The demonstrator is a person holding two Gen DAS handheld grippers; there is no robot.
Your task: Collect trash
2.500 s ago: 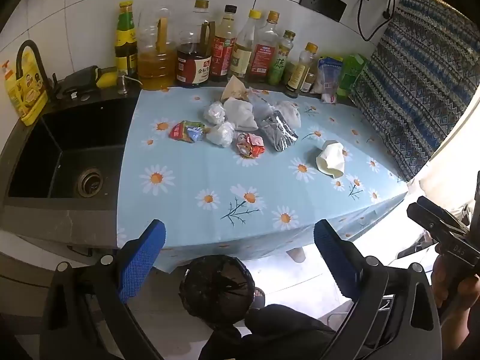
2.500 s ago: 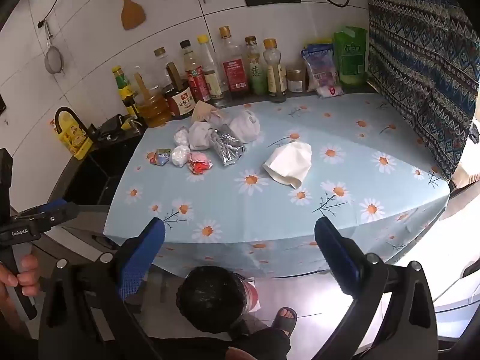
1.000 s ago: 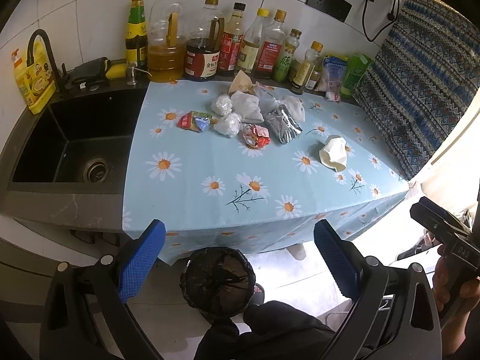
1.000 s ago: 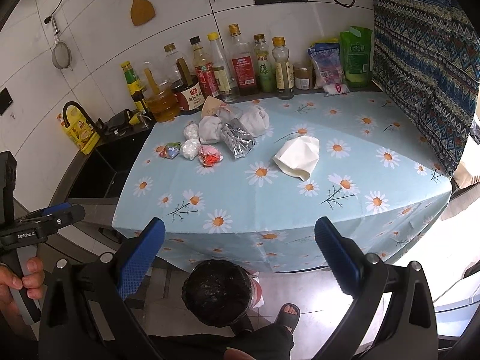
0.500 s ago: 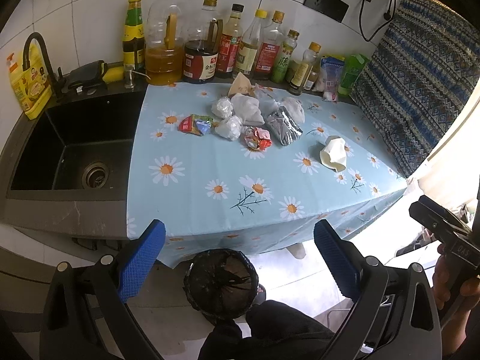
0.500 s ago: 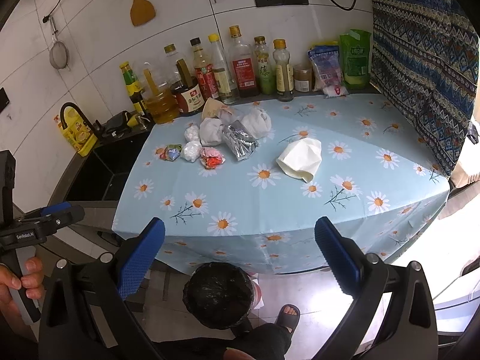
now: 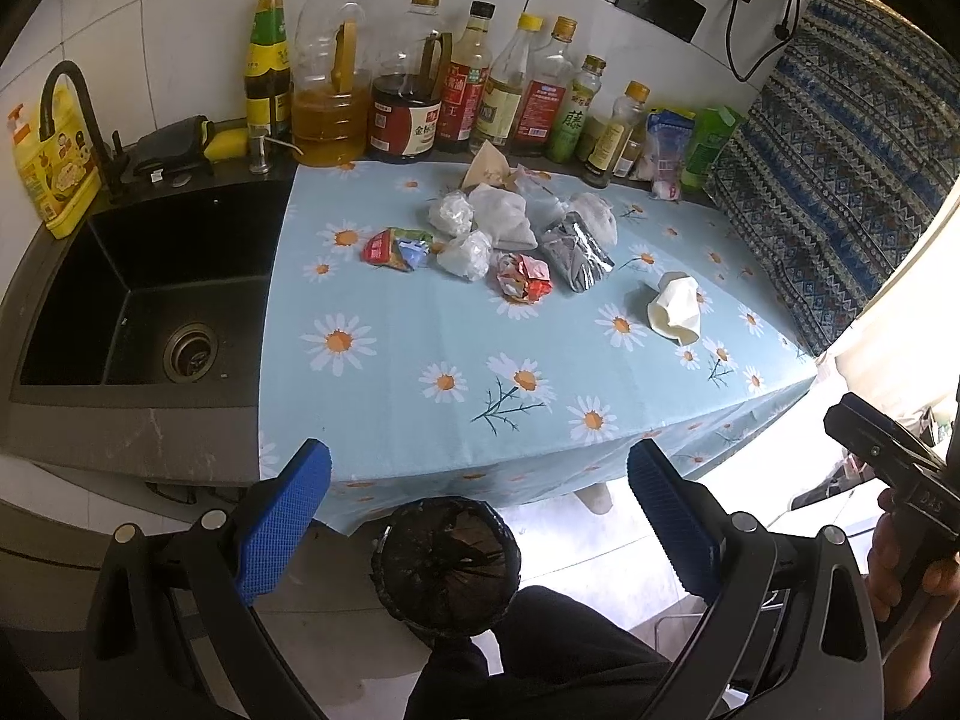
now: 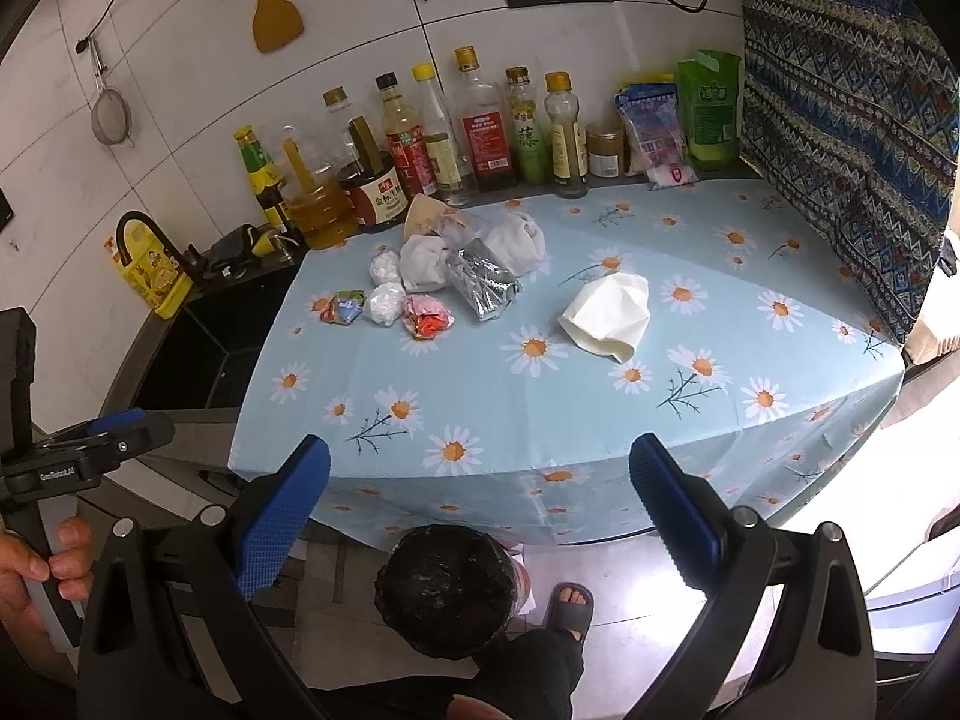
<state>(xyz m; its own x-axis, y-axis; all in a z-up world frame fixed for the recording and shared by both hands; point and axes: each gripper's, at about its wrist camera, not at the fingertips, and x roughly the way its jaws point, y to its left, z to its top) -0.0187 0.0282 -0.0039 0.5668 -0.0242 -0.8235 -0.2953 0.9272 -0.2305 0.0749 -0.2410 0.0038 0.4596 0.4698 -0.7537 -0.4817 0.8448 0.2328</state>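
Trash lies in a cluster at the back of the daisy-print tablecloth (image 7: 420, 354): a red and white wrapper (image 7: 524, 278), a colourful wrapper (image 7: 396, 249), clear plastic balls (image 7: 463, 255), white bags (image 7: 501, 216), a silver foil pouch (image 7: 574, 256). A crumpled white paper (image 7: 675, 307) (image 8: 609, 313) lies apart to the right. A bin with a black liner (image 7: 445, 561) (image 8: 447, 588) stands on the floor below the table's front edge. My left gripper (image 7: 477, 522) and right gripper (image 8: 480, 510) both hang open and empty above the bin, short of the table.
Several sauce and oil bottles (image 7: 420, 108) line the back wall. A black sink (image 7: 144, 294) with a faucet (image 7: 78, 114) sits left of the table. A patterned cloth (image 8: 840, 90) hangs on the right. A person's foot in a sandal (image 8: 570, 603) is beside the bin.
Both grippers have kept open and drifted only slightly; the table view shifted a little. The trash has not moved.
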